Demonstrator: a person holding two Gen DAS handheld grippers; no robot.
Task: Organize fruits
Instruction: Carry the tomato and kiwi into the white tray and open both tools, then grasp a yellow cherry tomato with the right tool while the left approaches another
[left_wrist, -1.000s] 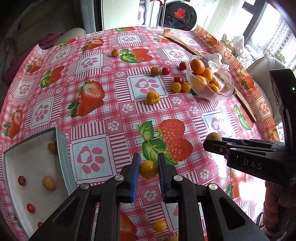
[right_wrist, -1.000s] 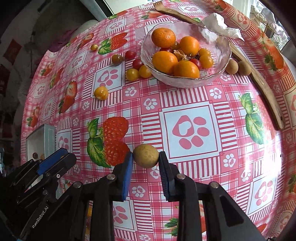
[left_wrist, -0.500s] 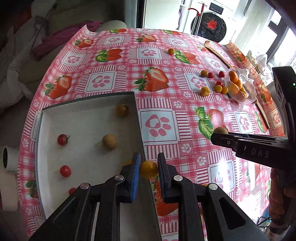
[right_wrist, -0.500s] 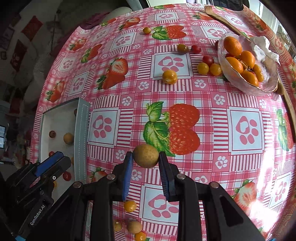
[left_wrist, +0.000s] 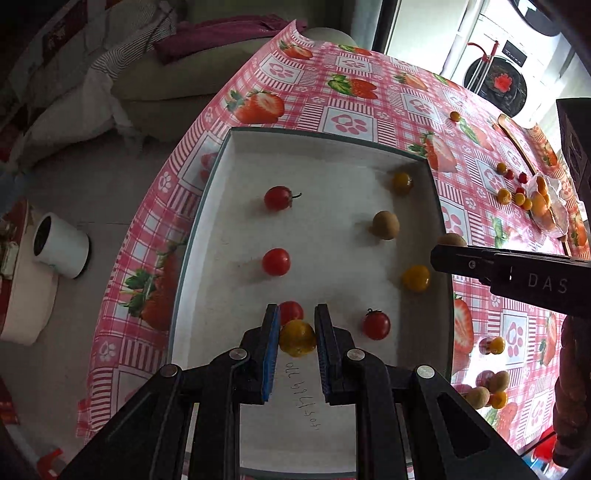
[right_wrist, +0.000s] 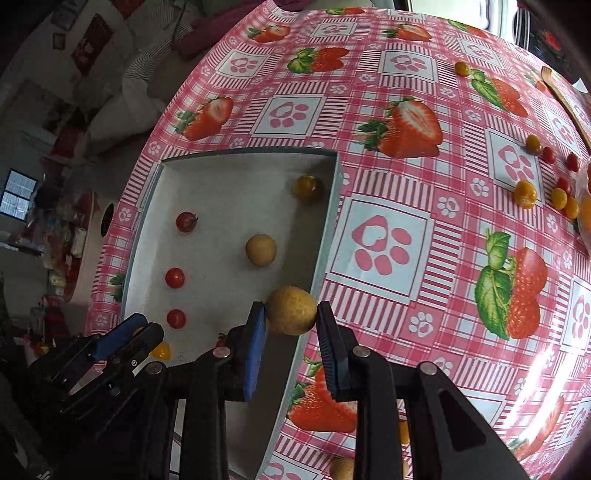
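Observation:
My left gripper (left_wrist: 296, 328) is shut on a yellow cherry tomato (left_wrist: 297, 338) and holds it over the near part of the white tray (left_wrist: 229, 155). My right gripper (right_wrist: 290, 314) is shut on a tan longan (right_wrist: 291, 310) above the tray's right wall (right_wrist: 325, 236); it also shows in the left wrist view (left_wrist: 452, 242). In the tray lie red tomatoes (left_wrist: 277, 197), yellow tomatoes (left_wrist: 416, 277) and another longan (left_wrist: 385, 225).
A glass bowl of oranges (left_wrist: 546, 210) stands at the far right, with several small tomatoes (right_wrist: 525, 194) loose beside it. More fruit (left_wrist: 487, 391) lies on the cloth right of the tray. The table edge drops off left of the tray; a white cup (left_wrist: 61, 243) stands on the floor.
Both grippers have carried their fruit left from the open tablecloth to over the tray. The left one now hangs over the tray's inside, the right one at its right wall.

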